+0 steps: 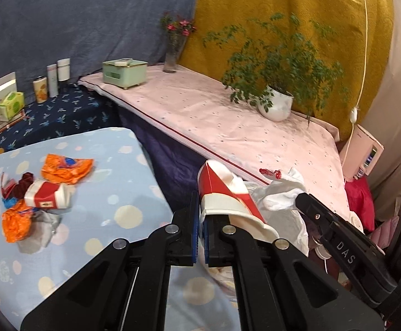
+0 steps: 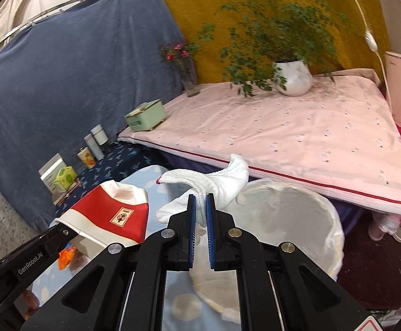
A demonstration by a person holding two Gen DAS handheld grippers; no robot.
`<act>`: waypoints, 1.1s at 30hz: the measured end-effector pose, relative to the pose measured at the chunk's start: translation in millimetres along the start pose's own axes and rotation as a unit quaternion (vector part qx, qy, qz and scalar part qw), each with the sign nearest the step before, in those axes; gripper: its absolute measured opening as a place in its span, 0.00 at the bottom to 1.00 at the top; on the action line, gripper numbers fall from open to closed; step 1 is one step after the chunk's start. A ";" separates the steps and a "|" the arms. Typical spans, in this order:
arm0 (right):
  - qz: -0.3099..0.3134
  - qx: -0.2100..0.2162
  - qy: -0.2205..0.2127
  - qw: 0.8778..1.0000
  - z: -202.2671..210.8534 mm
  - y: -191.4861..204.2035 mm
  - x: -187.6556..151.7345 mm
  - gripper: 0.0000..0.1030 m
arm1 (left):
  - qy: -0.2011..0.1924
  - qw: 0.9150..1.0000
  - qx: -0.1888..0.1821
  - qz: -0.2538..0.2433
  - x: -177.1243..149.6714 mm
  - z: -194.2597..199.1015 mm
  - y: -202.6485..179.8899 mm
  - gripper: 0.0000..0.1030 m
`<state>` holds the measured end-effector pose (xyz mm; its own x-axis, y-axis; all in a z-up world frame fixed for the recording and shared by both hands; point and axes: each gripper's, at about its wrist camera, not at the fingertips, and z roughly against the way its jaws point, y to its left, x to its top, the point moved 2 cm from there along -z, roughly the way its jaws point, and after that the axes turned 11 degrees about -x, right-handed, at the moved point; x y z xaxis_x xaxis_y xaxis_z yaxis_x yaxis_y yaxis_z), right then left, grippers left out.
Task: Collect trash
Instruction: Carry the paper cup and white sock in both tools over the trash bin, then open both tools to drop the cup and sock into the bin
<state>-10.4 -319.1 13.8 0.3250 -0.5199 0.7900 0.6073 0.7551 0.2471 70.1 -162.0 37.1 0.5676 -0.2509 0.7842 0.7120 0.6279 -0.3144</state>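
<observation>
Left gripper (image 1: 199,220) pinched tight on the rim of a crushed red-and-white paper cup (image 1: 225,195), right gripper (image 2: 200,207) clamped on a white knitted glove (image 2: 219,184), both carried in the air beside the white-lined bin (image 2: 324,220) that stands between the spotted blue tablecloth (image 1: 123,182) and the pink-covered table (image 2: 310,138). To do this step well: bring each load squarely above the bin's mouth before letting go, not over its rim, since the cup hangs sideways from its grip and the glove droops to both sides of the fingers (a limp end could catch on the liner's edge); release one at a time, low. More rubbish left on the blue cloth: a second crushed cup (image 1: 48,195), orange wrappers (image 1: 66,168), a grey scrap (image 1: 40,229). Legible writing: "DAS" on the right gripper's finger in the left view, "GenRobot.AI" on the left gripper's finger in the right view. Small square label on the held cup, print too small to read.
</observation>
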 end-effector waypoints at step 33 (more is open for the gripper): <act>0.003 -0.022 0.007 1.000 -0.1 -13.8 -13.6 0.28 | 0.022 1.000 0.014 0.013 -12.5 -27.7 -3.6 0.39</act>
<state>-23.1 -322.5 -0.4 0.3394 -0.5211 0.7832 0.6362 0.7404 0.2169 71.9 -181.5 13.6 0.6036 -0.2660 0.7516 0.6852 0.6551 -0.3184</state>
